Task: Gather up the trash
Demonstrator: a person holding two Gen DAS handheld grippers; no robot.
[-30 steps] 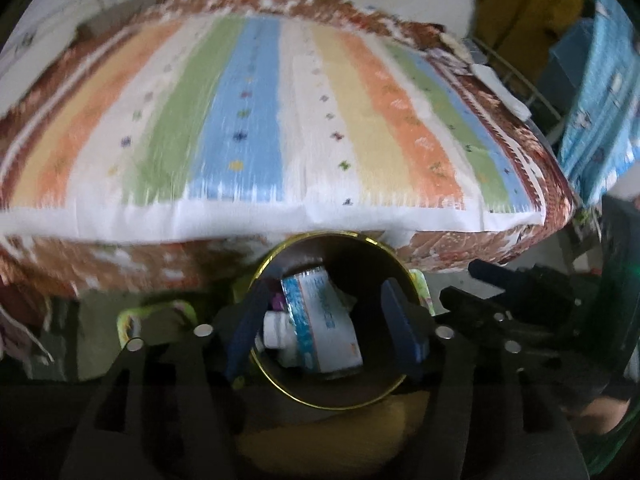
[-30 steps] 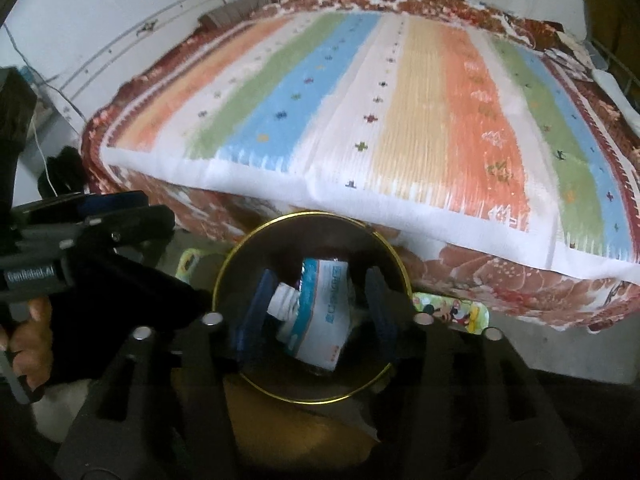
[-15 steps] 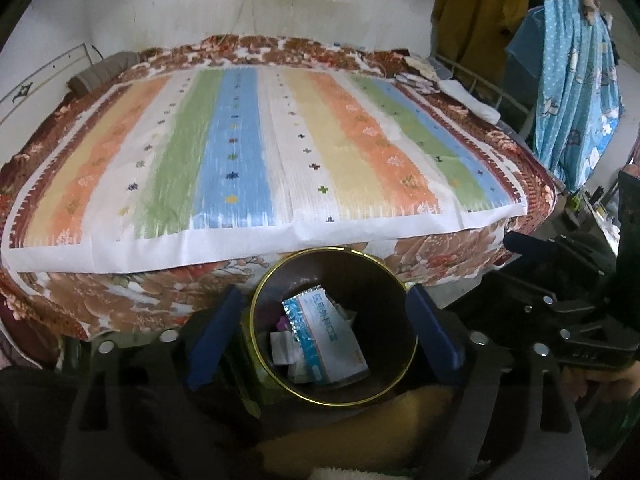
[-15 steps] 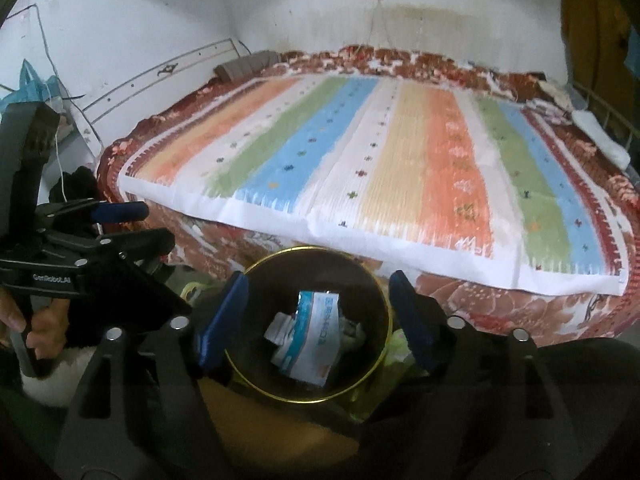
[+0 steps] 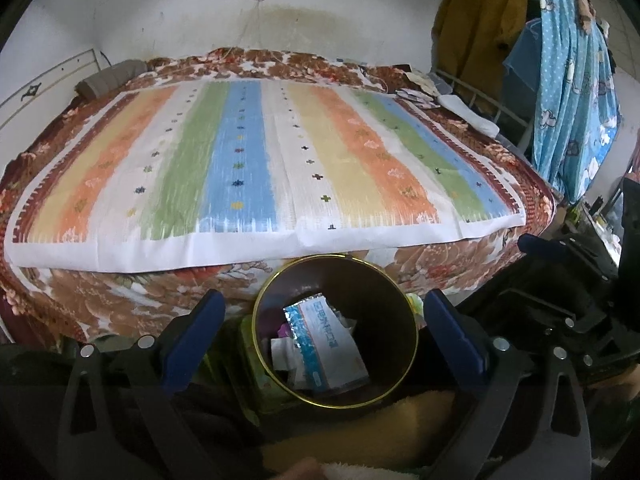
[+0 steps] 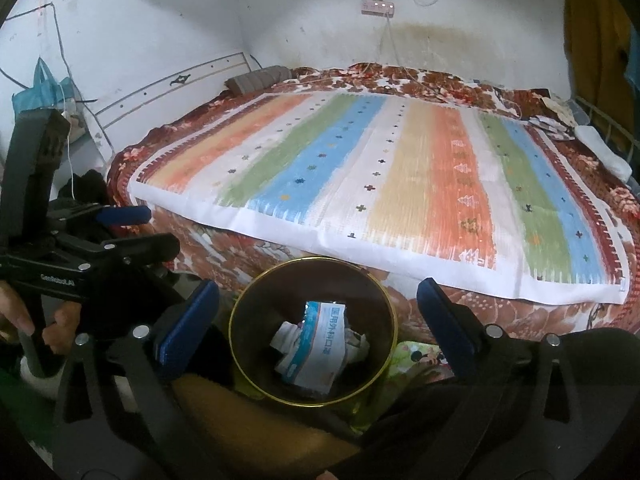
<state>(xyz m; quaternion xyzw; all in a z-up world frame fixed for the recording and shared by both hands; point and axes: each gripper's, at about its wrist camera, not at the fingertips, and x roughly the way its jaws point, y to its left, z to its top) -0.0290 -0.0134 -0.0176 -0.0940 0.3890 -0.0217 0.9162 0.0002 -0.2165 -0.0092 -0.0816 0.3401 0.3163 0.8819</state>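
Observation:
A dark round bin with a gold rim (image 5: 280,276) (image 6: 256,284) stands on the floor against the bed's near edge. Inside lie a blue-and-white packet (image 5: 328,340) (image 6: 320,344) and some crumpled white wrappers (image 6: 286,334). My left gripper (image 5: 326,320) hangs above the bin, open and empty, its blue pads either side of the rim. My right gripper (image 6: 318,312) is also open and empty above the bin. The left gripper shows at the left of the right wrist view (image 6: 120,236), and the right gripper at the right of the left wrist view (image 5: 560,276).
A bed with a striped cover (image 5: 256,168) (image 6: 380,184) fills the view ahead. A small heap of things (image 5: 420,84) lies at its far right corner. A blue curtain (image 5: 568,80) and yellow garment (image 5: 476,28) hang to the right. A yellow plush cloth (image 5: 360,440) lies below the bin.
Both grippers have opened wide and risen away from the bin. The views now take in the whole bed and the back wall.

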